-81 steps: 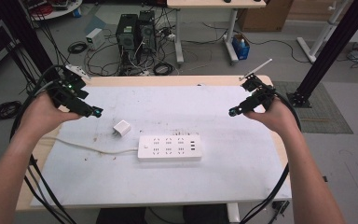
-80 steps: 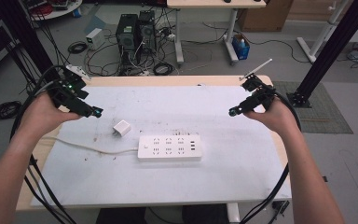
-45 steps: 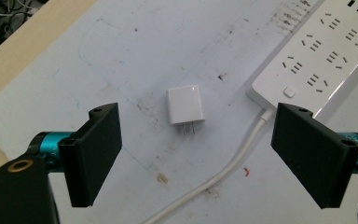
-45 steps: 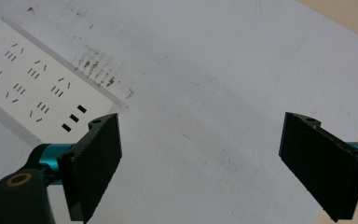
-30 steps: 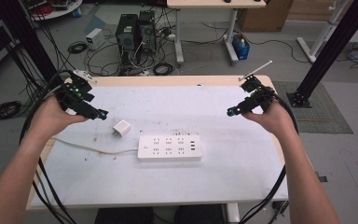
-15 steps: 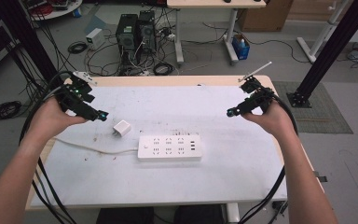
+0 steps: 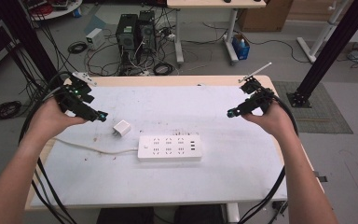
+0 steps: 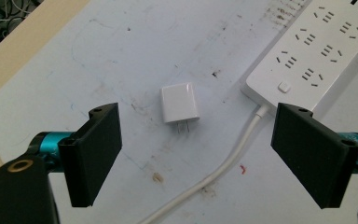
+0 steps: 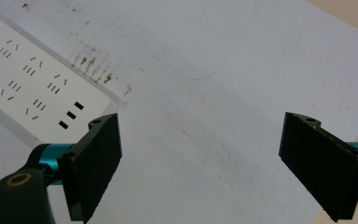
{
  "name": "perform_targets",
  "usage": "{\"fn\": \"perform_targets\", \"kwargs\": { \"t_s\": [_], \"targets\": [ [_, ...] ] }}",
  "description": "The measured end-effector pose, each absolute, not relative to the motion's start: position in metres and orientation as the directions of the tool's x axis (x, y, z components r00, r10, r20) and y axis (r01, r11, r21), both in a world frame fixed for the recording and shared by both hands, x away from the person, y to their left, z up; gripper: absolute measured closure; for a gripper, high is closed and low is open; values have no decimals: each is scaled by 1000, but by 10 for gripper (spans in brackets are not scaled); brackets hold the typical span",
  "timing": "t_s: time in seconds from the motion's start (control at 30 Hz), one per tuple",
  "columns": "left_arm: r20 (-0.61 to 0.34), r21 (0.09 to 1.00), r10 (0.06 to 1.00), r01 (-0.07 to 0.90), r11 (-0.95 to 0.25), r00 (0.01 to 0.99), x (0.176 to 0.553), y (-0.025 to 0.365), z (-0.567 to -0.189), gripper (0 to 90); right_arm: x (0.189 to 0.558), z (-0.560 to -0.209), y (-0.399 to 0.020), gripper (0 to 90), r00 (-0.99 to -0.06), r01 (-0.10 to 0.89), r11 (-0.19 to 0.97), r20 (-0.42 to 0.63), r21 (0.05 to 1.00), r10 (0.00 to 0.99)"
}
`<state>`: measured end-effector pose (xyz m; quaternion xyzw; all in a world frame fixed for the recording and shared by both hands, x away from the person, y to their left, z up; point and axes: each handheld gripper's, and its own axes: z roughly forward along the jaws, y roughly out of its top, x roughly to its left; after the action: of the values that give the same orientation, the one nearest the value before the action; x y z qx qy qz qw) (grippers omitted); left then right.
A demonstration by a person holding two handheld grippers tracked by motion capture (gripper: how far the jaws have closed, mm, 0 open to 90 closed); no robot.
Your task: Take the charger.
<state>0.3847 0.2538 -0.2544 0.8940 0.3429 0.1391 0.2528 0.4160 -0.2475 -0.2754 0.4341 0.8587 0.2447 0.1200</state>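
L gripper (image 8: 198,154) hovering w/ jaws gaping wide, gripping nothing; charger (image 8: 180,102) lying flat on table (image 7: 242,172) betw jaws, prongs facing gripper, just beside strip (image 8: 319,44). R gripper (image 9: 200,161) hanging wide, holding nothing, away from charger

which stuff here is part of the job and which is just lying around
In the job:
- white charger plug, lying between the open left gripper jaws' line of sight
- white power strip
- right gripper, open

Lying about:
- computer towers on the floor
- floor cables
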Motion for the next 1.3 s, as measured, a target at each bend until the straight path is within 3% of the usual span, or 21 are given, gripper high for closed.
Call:
{"fn": "perform_targets", "kwargs": {
  "t_s": [0.67,1.3],
  "targets": [
    [66,536,678,546,-643,732,387,254,-257,163,418,-278,-246,125,-596,688,507,5,520,803],
    [36,488,678,579,-653,734,402,244,-300,163,416,-282,-244,125,-604,681,510,8,525,797]
  ]
}}
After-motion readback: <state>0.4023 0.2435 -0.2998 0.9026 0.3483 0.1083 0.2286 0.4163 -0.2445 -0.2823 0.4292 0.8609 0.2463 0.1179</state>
